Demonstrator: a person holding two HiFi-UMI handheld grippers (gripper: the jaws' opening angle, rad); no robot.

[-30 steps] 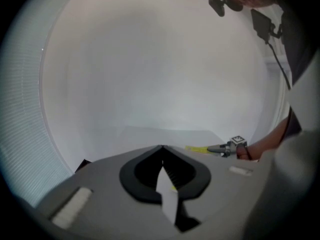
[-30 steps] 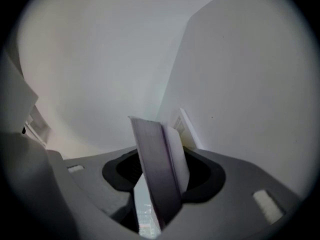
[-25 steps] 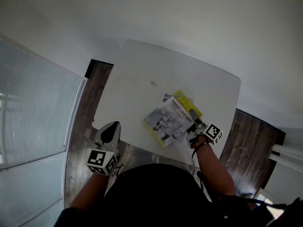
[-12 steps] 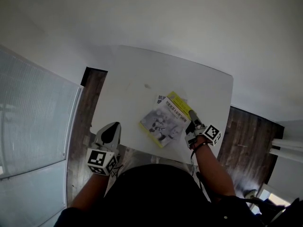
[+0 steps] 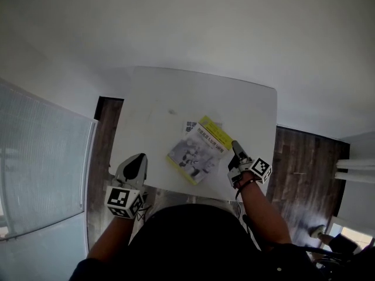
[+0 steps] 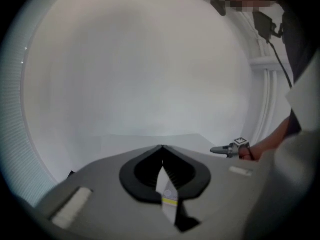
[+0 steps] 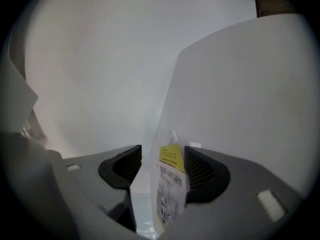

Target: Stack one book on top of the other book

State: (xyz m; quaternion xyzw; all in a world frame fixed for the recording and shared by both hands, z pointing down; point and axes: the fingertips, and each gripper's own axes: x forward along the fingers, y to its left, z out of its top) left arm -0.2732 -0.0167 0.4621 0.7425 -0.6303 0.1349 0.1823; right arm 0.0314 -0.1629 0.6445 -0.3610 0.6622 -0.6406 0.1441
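Observation:
Two books lie stacked near the white table's (image 5: 176,92) front edge. The top book (image 5: 196,152) has a grey picture cover and a yellow strip. Under it, only a corner of the lower book (image 5: 190,126) shows, with a square code on it. My right gripper (image 5: 233,145) sits at the stack's right edge, rolled on its side. In the right gripper view the top book (image 7: 171,184) shows between the parted jaws of my right gripper (image 7: 162,151), with a gap to the left jaw. My left gripper (image 5: 140,156) hangs shut and empty at the table's front left, its tips (image 6: 161,148) meeting.
Dark wooden floor (image 5: 304,168) lies on both sides of the table. A frosted glass panel (image 5: 41,174) stands at the left and white pipes (image 5: 354,168) at the far right. From the left gripper view the right gripper (image 6: 227,150) shows across the table.
My right gripper has drawn back slightly from the top book's right corner, which it overlapped before. The head view has shifted, and the left gripper stays near the table's front left edge.

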